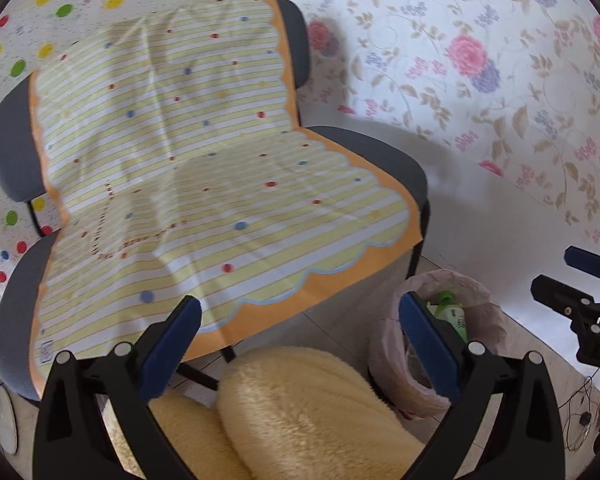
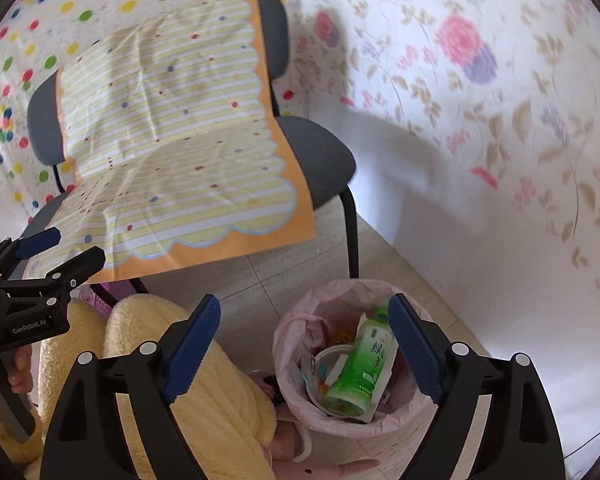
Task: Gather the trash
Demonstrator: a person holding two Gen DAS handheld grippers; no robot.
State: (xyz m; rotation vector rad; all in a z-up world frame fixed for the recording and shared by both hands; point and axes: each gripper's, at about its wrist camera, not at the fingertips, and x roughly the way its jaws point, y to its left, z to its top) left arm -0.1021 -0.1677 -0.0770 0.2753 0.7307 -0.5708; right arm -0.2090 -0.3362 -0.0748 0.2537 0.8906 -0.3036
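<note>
**Inspector:** Start with the trash. Where is it?

**Assistant:** A green bottle (image 2: 362,364) lies in the bin (image 2: 296,332), which has a pink bag as a liner and stands on the floor beside the chair (image 2: 320,160). Paper wrappers (image 2: 320,368) sit under and beside it. In the left wrist view only the bottle's top shows above the rim.

**Inspector:** Orientation?

**Assistant:** Its long axis leans across the bin: neck up toward the far rim, base down toward the near side. It is tilted, neither upright nor flat.

**Inspector:** The claws?

**Assistant:** The right claw (image 2: 306,354) hangs above the bin, fingers spread wide either side of the opening, nothing between the pads. The left claw (image 1: 300,354) is also fully spread and empty, aimed at the chair's front edge and a fuzzy yellow-clad leg (image 1: 300,408) below.

**Inspector:** Step in hand?

**Assistant:** By my reading, a drop into the bin is complete, and both claws are free for the next piece.

**Inspector:** What is left to collect?

**Assistant:** None that I can see. The striped cloth (image 1: 204,168) over the chair looks bare, and the floor tiles near the bin show no litter. A cable (image 1: 580,416) lies at the right edge of the floor, not trash.

**Inspector:** The next move?

**Assistant:** A search further afield for any remaining piece, with one claw brought over it and closed. If nothing turns up, I judge the task near its end
</note>
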